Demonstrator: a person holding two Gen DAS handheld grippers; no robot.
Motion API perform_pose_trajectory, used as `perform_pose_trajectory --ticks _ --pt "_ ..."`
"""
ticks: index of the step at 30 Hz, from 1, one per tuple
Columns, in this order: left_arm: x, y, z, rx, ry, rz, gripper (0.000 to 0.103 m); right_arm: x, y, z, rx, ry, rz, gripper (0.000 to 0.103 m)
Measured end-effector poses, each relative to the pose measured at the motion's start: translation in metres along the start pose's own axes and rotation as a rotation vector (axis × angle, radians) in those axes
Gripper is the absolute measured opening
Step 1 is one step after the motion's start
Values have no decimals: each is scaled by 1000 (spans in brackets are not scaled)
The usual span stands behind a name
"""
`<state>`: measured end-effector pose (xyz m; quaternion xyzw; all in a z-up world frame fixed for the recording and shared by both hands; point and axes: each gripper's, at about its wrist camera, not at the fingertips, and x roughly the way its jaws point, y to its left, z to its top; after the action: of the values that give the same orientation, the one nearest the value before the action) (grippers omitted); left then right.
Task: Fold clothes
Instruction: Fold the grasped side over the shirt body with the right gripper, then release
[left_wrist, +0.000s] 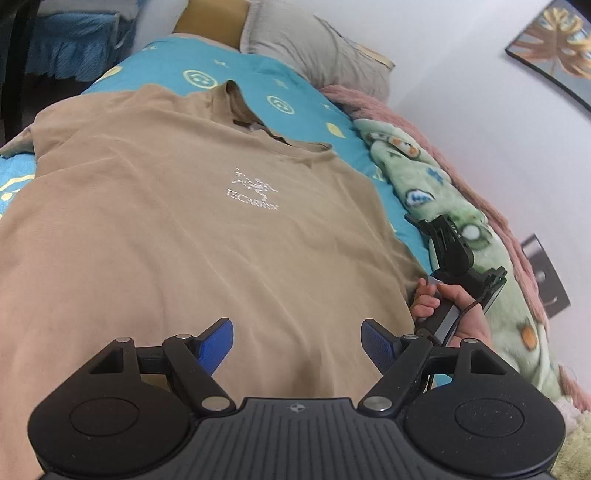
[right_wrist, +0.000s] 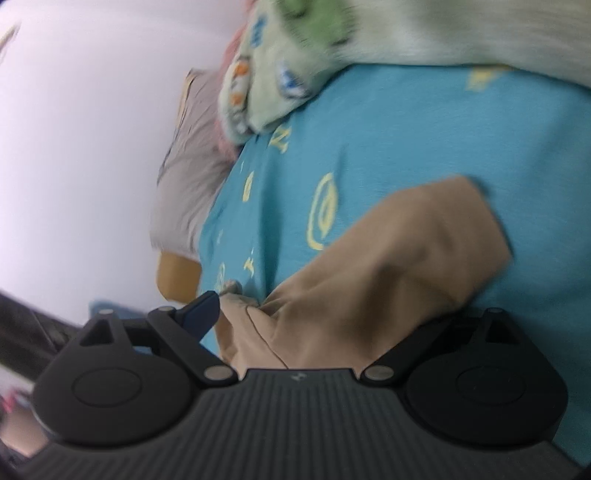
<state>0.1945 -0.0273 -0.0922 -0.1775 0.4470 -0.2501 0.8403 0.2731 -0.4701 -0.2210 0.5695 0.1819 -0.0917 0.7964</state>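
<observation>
Left gripper (left_wrist: 297, 341) sits nearest the lens, blue pads (left_wrist: 218, 341) spread wide with nothing between them, hovering over the lower part of the tan T-shirt (left_wrist: 177, 221). Shirt lies flat, front up, on the blue bedsheet (left_wrist: 229, 70), white logo (left_wrist: 253, 194) on the chest, collar toward the far end of the bed. One sleeve goes off the left edge of the left wrist view.

Right hand (left_wrist: 456, 308) is at the shirt's right edge, wrapped round the handle of the right gripper (right_wrist: 295, 314). In the right wrist view, blurred, the shirt sleeve (right_wrist: 406, 258) is bunched across the mouth of the right gripper; one blue finger (right_wrist: 201, 314) shows beside the cloth, the other is hidden behind it, so can't tell whether it's clamped or not.

Green patterned blanket (left_wrist: 443, 206) runs along the right side of the bed, pink fuzzy blanket (left_wrist: 369, 101) behind it against the white wall (left_wrist: 461, 74). Grey pillow (left_wrist: 314, 48) at the head. Framed leaf picture (left_wrist: 557, 44) on the wall.
</observation>
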Motion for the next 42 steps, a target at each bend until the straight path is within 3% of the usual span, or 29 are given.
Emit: perform_pose_trajectory --ticks 2,3,4,10,13,16,23,26,29,30,31,32,33,39,42 --pt "2 4 6 -8 -8 0 78 10 9 5 -58 23 -49 54" --pt "2 5 9 -9 -15 1 78 14 14 9 -86 40 -103 18" --pt "-1 6 12 -6 -28 7 78 16 21 14 -123 45 -145 10" --pt "-26 10 27 12 -110 42 78 -16 114 18 -503 -117 -180 9" --pt "-46 16 34 25 -159 64 78 -26 178 -14 -792 -167 -188 8" --pt "-67 24 38 39 -211 116 78 -30 228 -68 -1014 -196 -166 8" --pt "-107 61 48 3 -291 214 79 24 235 -159 -1197 -19 -181 9" --pt "-104 80 49 -13 -276 255 79 50 234 -196 -1262 67 -191 9" --pt "-95 98 50 -44 -241 242 79 75 233 -233 -1326 155 -200 11" --pt "-90 102 50 -50 -227 237 79 84 233 -246 -1347 185 -203 19" --pt "-85 105 51 -55 -213 232 79 92 233 -258 -1368 215 -206 47" --pt "-82 107 50 -52 -205 226 79 93 234 -265 -1374 233 -199 68" --pt "-79 107 50 -47 -200 220 79 78 237 -261 -1353 228 -171 101" --pt "-72 91 45 23 -201 190 79 -10 258 -236 -1223 199 -17 103" --pt "-71 81 40 52 -197 178 79 -78 258 -218 -1138 169 8 103"
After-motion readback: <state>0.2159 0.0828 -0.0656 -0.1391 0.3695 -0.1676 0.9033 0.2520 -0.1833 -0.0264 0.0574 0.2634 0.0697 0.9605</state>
